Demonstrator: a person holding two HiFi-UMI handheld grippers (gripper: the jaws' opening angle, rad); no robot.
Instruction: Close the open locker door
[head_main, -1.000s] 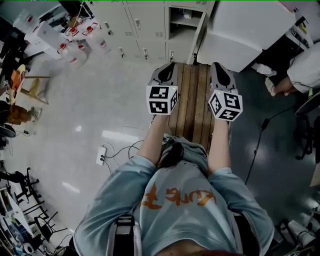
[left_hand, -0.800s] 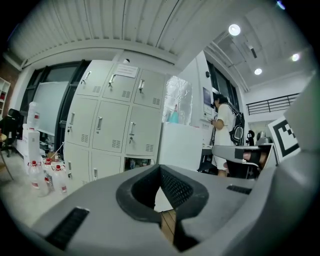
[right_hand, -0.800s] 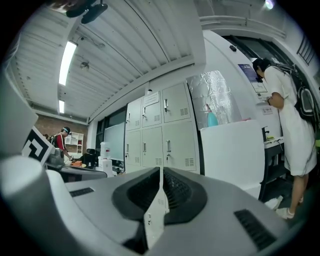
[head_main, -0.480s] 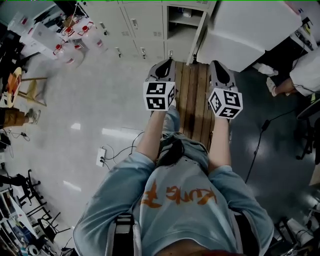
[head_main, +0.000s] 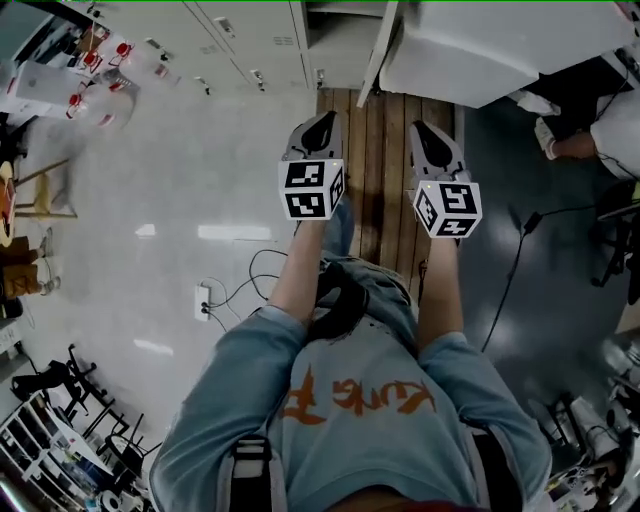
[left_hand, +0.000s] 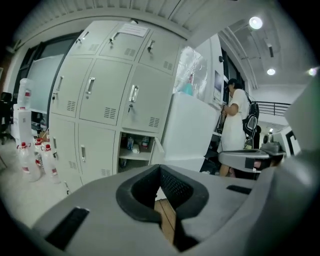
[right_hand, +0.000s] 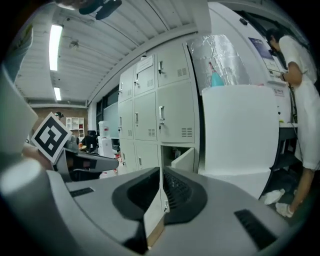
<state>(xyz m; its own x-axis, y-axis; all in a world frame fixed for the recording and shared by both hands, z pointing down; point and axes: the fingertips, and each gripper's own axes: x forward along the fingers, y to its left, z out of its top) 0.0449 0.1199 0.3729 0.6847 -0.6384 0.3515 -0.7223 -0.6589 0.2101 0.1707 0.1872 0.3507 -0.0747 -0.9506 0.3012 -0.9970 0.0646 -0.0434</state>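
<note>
While the pale metal locker door (right_hand: 184, 159) stands open at 12 o'clock, the grey left gripper (left_hand: 160, 200) is pressed together, empty. So is the grey right gripper (right_hand: 161, 200).

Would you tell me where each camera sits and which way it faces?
Head view: on the person's head, facing steeply down at brown wooden planks; forearms, left tool, right tool show.
Left gripper view: on the left tool, facing pale grey metal lockers; own jaws show.
Right gripper view: on the right tool, facing those lockers; own jaws show.
Shared: both gripper views show the open locker door.
</note>
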